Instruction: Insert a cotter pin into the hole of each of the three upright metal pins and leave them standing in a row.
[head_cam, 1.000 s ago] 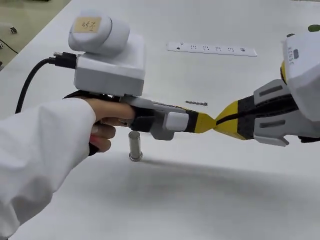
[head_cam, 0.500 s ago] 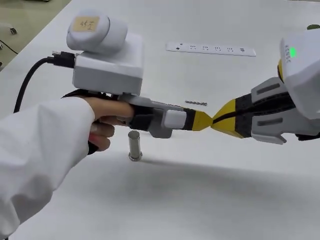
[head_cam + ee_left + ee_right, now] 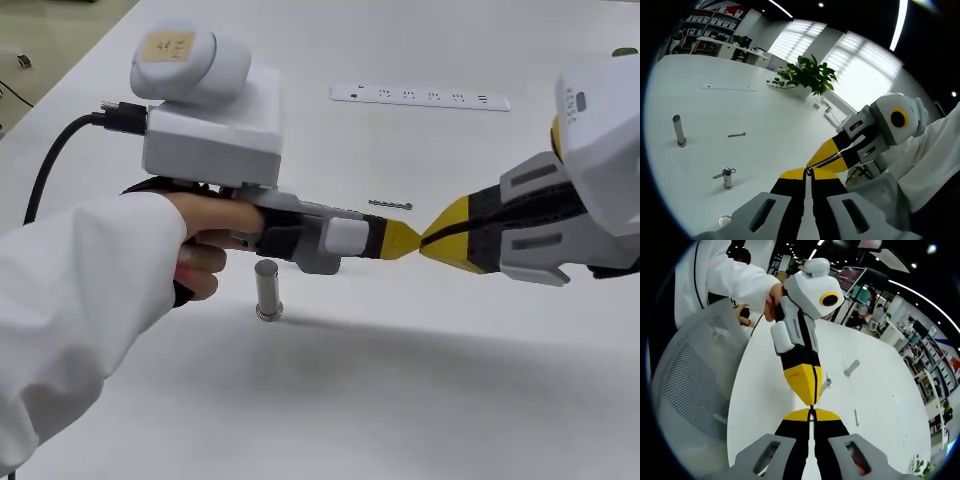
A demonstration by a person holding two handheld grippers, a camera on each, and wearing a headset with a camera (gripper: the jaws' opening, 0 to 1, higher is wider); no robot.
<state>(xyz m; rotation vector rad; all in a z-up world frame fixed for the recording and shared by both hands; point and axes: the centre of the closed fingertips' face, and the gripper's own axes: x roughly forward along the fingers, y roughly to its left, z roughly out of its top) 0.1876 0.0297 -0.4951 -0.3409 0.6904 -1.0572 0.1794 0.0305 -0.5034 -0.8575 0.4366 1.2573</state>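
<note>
Counts from the left gripper view, left to right:
- 2 upright pins: bare pin (image 3: 678, 131) far left, second pin (image 3: 727, 177) nearer me with a cotter pin (image 3: 718, 175) through its top.
- 1 loose cotter pin (image 3: 736, 134) flat on the desk (image 3: 695, 105), just right of them and touching neither.
- 1 round bit (image 3: 724, 220) at the bottom edge, can't tell if it's a third pin.

In the head view, 1 pin (image 3: 267, 290) stands under my left gripper (image 3: 412, 240).

My hand (image 3: 215, 250) brings the left gripper in from the left, jaws closed. My right gripper (image 3: 428, 243) comes in from the right, jaws closed too. The tips meet above the desk. Whether anything is pinched there is too small to tell.

The desk is plain white, with 1 power strip (image 3: 420, 97) at the far side. The room is an open office with blinds, shelves, 1 plant (image 3: 807, 75) and 1 mesh chair (image 3: 695, 370).
</note>
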